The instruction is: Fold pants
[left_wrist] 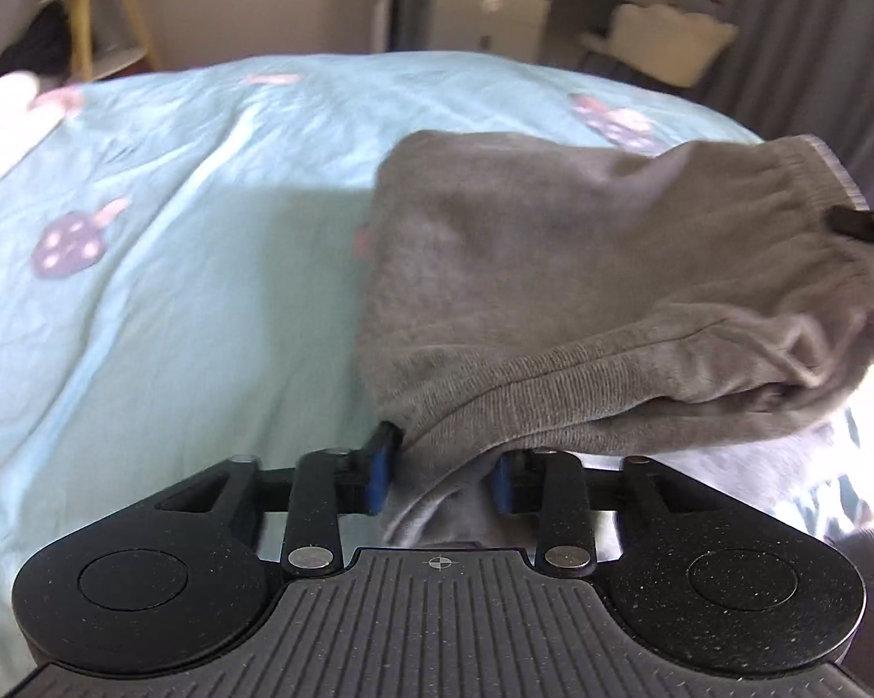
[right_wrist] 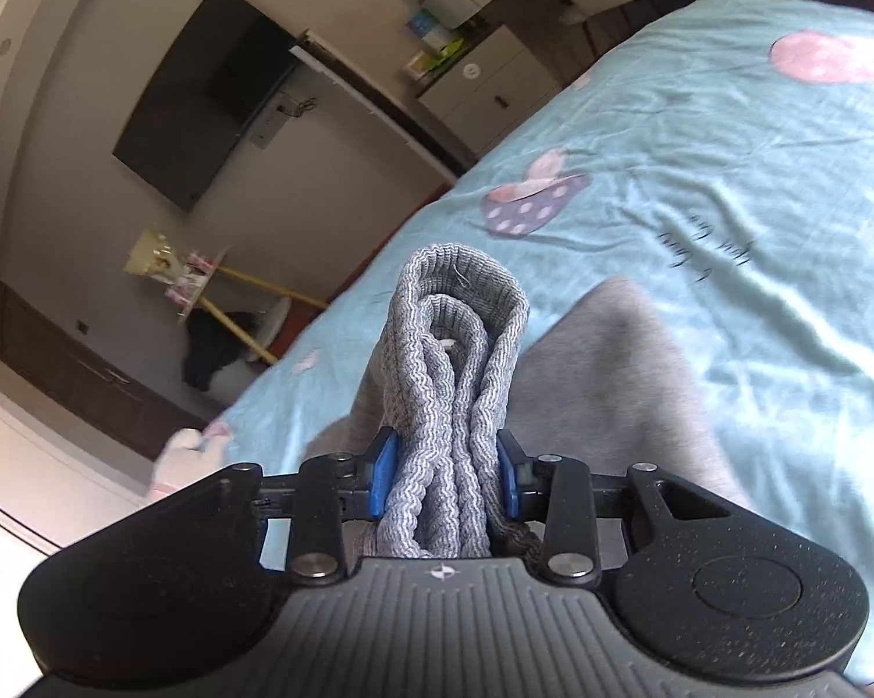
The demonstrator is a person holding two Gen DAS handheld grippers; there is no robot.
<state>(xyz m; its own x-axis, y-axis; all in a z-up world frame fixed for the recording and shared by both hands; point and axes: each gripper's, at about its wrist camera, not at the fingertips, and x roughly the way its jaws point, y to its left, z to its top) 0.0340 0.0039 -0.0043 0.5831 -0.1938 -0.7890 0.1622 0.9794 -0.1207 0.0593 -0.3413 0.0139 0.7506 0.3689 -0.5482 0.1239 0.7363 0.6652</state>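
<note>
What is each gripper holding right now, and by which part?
Both hold the grey pants. The left gripper pinches a bunched ribbed edge; which edge I cannot tell. The right gripper clamps the gathered ribbed band, probably the waistband.

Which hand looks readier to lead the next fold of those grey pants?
Probably right: the right gripper clamps the whole bunched waistband, while the left gripper pinches only an edge of the pants.
</note>
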